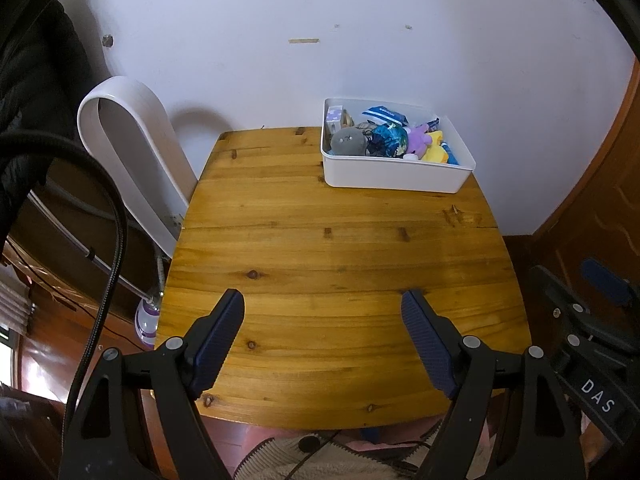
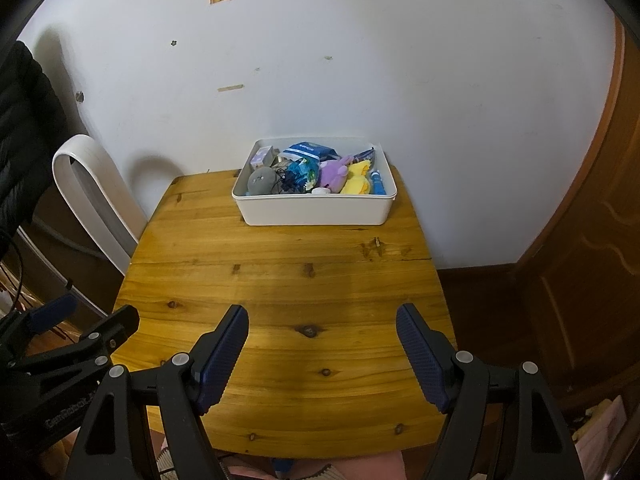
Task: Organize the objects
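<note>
Tongs: left tongs (image 1: 322, 304) and right tongs (image 2: 322, 318) hovering apart, gripping nothing | white rectangular plastic bin (image 2: 316, 210) of soft toys sitting well ahead on wooden desk (image 2: 280, 280) | handling: looking light, rigid; gripping rim.

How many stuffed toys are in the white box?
3, all in the white box at the table's far end: a grey one at the left, a purple one in the middle, a yellow one beside it. More may hide underneath.
</note>
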`<state>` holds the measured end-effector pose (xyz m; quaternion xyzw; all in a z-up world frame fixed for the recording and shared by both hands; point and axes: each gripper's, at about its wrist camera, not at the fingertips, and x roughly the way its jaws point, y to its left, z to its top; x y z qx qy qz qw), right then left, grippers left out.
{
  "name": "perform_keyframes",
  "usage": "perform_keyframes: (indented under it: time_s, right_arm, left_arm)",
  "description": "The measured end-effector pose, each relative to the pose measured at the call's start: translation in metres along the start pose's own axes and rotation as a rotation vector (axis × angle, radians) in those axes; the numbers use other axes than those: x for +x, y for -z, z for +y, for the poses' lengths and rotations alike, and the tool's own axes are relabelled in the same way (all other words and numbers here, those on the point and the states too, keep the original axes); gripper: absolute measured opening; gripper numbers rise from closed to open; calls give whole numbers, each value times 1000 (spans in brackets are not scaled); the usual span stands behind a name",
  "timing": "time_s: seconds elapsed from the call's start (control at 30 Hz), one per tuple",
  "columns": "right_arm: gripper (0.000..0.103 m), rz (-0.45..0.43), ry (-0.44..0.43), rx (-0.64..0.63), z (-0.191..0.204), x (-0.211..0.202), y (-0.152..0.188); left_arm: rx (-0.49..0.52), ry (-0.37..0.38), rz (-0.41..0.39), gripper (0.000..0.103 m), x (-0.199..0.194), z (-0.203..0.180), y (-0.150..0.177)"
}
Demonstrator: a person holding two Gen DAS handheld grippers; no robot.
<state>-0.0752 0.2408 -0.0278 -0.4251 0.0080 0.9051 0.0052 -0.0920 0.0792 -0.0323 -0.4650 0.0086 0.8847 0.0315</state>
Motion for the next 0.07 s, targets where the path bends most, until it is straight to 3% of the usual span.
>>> perform_keyframes:
  time_s: [0.07]
  right_arm:
    - [77, 0, -1, 0, 0, 0, 0]
  left_arm:
    - [-1, 0, 3, 83, 1, -1, 0]
